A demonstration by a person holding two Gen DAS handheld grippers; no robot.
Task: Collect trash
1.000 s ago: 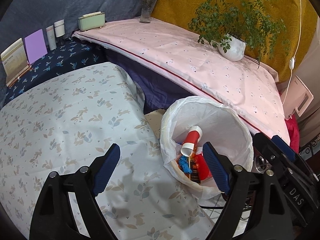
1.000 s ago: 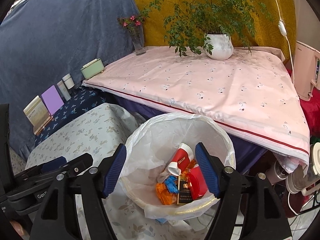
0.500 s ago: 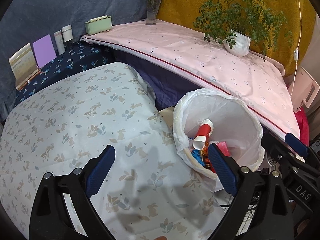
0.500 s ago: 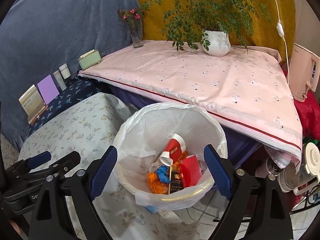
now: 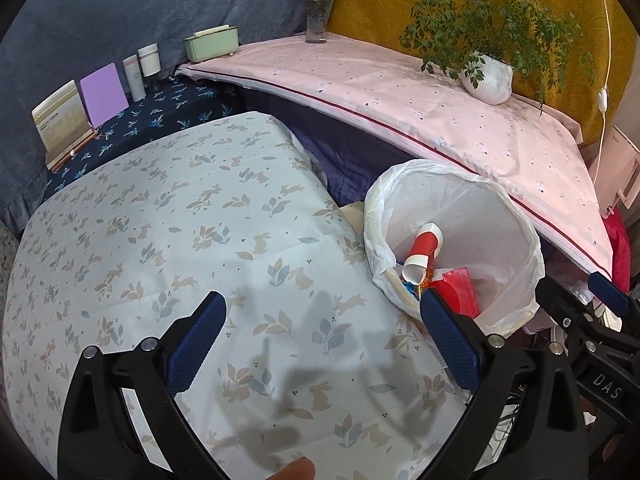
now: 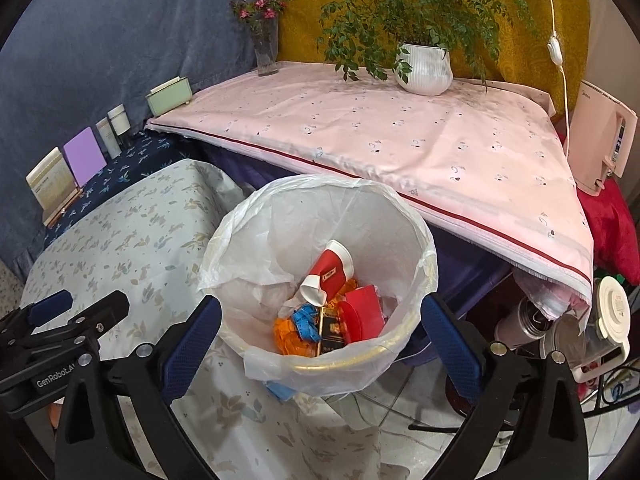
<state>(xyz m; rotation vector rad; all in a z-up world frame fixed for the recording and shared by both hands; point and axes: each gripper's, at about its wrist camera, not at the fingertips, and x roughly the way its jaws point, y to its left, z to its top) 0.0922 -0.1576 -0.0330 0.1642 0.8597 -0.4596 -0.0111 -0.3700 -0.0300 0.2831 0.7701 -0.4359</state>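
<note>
Down between the two tables stands one bin (image 6: 320, 276), lined with a white bag (image 6: 276, 228) whose edge folds out over the rim. Inside lie one red paper cup (image 6: 330, 274) on its side, one red packet (image 6: 362, 312) just at its 4 o'clock, one dark box (image 6: 331, 330), and scraps of orange (image 6: 288, 332) and blue (image 6: 306, 318) crowded together at the bottom; the upper half of the bag is bare.

The right gripper (image 6: 320, 334) hangs over the bin's near rim, its jaws opening wide with nothing gripped, one blue pad at the bin's 8 o'clock and one at 4. The left gripper (image 5: 320, 334) hovers over the leaf-print cloth (image 5: 160, 240) at the bin's 8 o'clock, jaws also opening and empty, its right pad overlapping the bin's near edge.

At the bin's 12 o'clock the pink cloth's (image 6: 400, 132) red-striped edge runs close past the rim. On it stand one potted plant (image 6: 426, 64), one flower vase (image 6: 266, 52) and one green box (image 6: 168, 94). At 10 o'clock, on a dark strip, are two cards (image 6: 68, 168) and two small bottles (image 6: 114, 128). The leaf-print cloth is bare and broad. At 3 o'clock the floor is crowded with flasks (image 6: 560, 320) and cables.
</note>
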